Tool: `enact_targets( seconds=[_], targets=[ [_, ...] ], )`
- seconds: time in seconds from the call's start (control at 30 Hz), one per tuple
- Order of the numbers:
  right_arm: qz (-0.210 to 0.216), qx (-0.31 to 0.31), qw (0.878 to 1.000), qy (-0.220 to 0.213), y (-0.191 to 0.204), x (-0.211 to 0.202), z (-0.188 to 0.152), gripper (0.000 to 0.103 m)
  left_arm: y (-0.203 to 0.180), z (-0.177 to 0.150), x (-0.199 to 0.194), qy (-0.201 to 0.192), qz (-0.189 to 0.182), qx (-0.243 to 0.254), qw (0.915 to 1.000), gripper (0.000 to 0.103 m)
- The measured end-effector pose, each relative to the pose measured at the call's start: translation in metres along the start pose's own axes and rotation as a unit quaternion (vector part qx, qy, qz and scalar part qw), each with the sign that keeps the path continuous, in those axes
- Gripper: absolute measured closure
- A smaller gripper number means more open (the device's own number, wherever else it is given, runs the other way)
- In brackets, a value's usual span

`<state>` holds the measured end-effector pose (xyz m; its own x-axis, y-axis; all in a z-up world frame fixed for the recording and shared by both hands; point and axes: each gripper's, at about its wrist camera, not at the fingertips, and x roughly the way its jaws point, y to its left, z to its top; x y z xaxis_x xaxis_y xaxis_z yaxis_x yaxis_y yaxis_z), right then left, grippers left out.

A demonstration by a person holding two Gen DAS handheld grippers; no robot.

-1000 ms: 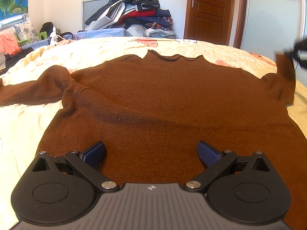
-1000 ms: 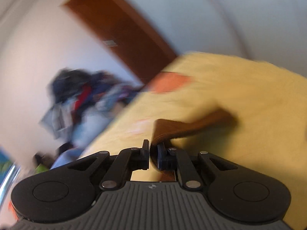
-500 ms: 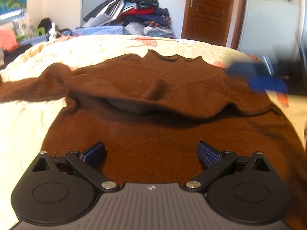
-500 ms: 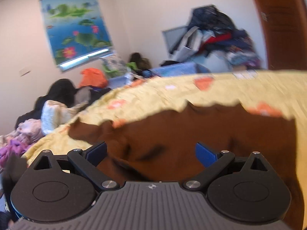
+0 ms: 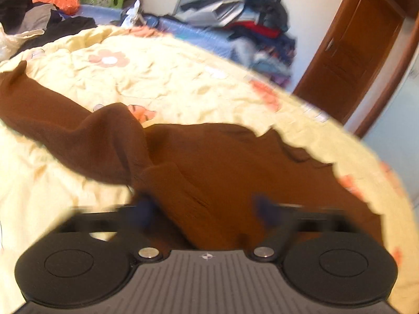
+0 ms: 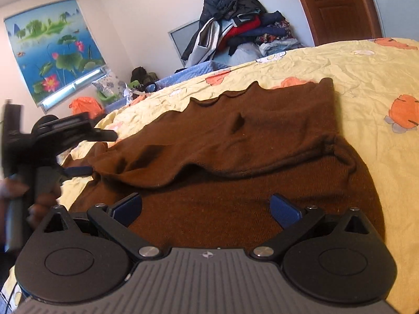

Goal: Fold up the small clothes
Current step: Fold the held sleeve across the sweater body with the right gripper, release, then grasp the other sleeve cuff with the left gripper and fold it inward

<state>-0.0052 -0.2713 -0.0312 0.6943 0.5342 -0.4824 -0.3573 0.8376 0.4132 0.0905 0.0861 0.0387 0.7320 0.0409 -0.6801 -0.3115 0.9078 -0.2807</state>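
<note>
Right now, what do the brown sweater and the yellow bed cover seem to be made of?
The brown sweater looks like a soft, matte knit, perhaps wool or acrylic: fine ribbed texture shows near the right gripper, and its edge is scalloped. The yellow bed cover looks like thin woven cotton with printed orange flowers; its many fine creases suggest a light, matte fabric. The exact fibres cannot be told.

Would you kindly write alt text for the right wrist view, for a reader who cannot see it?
A brown sweater lies on a yellow floral bedspread, one sleeve folded across its body. The right hand-held gripper hovers open over its near part, while the left hand-held gripper reaches in at the sweater's left edge. A clothes pile and wooden door stand behind.
</note>
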Motion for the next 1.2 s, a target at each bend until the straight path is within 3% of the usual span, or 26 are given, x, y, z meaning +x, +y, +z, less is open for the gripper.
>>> enact_targets(
  seconds=[0.03,0.1,0.17,0.23,0.3,0.37,0.47,0.53,0.6,0.67,0.77,0.83,0.87,0.9,0.93,1.0,1.13,1.2],
  targets=[
    [0.001,0.001,1.0,0.0,0.001,-0.001,0.0,0.0,-0.006,0.005,0.008,0.019,0.022,0.019,0.9994,0.097],
    [0.002,0.003,1.0,0.0,0.002,-0.002,0.001,0.0,-0.016,0.018,0.011,0.002,0.047,0.051,0.9976,0.097],
    [0.004,0.006,1.0,0.0,0.002,-0.004,0.002,0.0,-0.027,0.034,-0.01,-0.061,0.055,0.075,0.9938,0.097],
    [0.005,0.007,1.0,0.0,0.002,-0.006,0.002,0.0,-0.027,0.053,-0.042,-0.133,0.022,0.062,0.9889,0.097],
    [0.005,0.009,1.0,-0.001,0.002,-0.006,0.002,0.0,-0.022,0.06,-0.063,-0.173,0.009,0.044,0.9839,0.098],
    [0.005,0.009,1.0,0.0,0.002,-0.006,0.001,0.0,-0.019,0.054,-0.057,-0.155,0.013,0.055,0.9863,0.098],
    [0.001,0.012,1.0,0.0,0.003,-0.009,0.007,0.0,-0.008,0.016,-0.02,-0.083,0.056,0.093,0.9906,0.097],
    [0.016,0.034,0.999,-0.024,-0.002,-0.019,0.022,0.0,0.007,-0.009,-0.001,-0.039,0.077,0.09,0.9922,0.098],
    [0.03,0.061,0.995,-0.068,-0.013,-0.033,0.049,0.0,0.021,-0.023,0.001,-0.038,0.077,0.08,0.9931,0.098],
    [0.017,0.074,0.993,-0.095,-0.03,-0.038,0.08,0.0,0.022,-0.027,-0.006,-0.047,0.073,0.08,0.993,0.098],
    [-0.066,0.081,0.992,-0.073,-0.066,-0.011,0.122,0.002,0.016,-0.03,-0.01,-0.051,0.079,0.092,0.9913,0.098],
    [-0.113,0.097,0.988,-0.03,-0.093,0.02,0.138,0.013,0.01,-0.03,-0.012,-0.056,0.085,0.104,0.9893,0.098],
    [-0.122,0.103,0.987,-0.004,-0.104,0.035,0.142,0.025,0.008,-0.03,-0.011,-0.058,0.088,0.111,0.9883,0.098],
    [-0.12,0.116,0.986,0.019,-0.113,0.049,0.143,0.041,0.007,-0.03,-0.011,-0.059,0.089,0.116,0.9875,0.098],
    [-0.104,0.136,0.984,0.038,-0.122,0.061,0.14,0.049,0.006,-0.028,-0.007,-0.061,0.09,0.12,0.9867,0.098],
    [-0.076,0.16,0.983,0.056,-0.127,0.074,0.132,0.087,0.005,-0.028,-0.01,-0.065,0.089,0.129,0.9856,0.098],
    [-0.084,0.152,0.985,0.011,-0.13,0.052,0.131,0.092,0.005,-0.03,-0.009,-0.064,0.078,0.13,0.9863,0.097],
    [-0.106,0.172,0.979,0.021,-0.15,0.05,0.127,0.097,0.006,-0.039,-0.004,-0.077,0.083,0.14,0.9836,0.097]
  ],
)
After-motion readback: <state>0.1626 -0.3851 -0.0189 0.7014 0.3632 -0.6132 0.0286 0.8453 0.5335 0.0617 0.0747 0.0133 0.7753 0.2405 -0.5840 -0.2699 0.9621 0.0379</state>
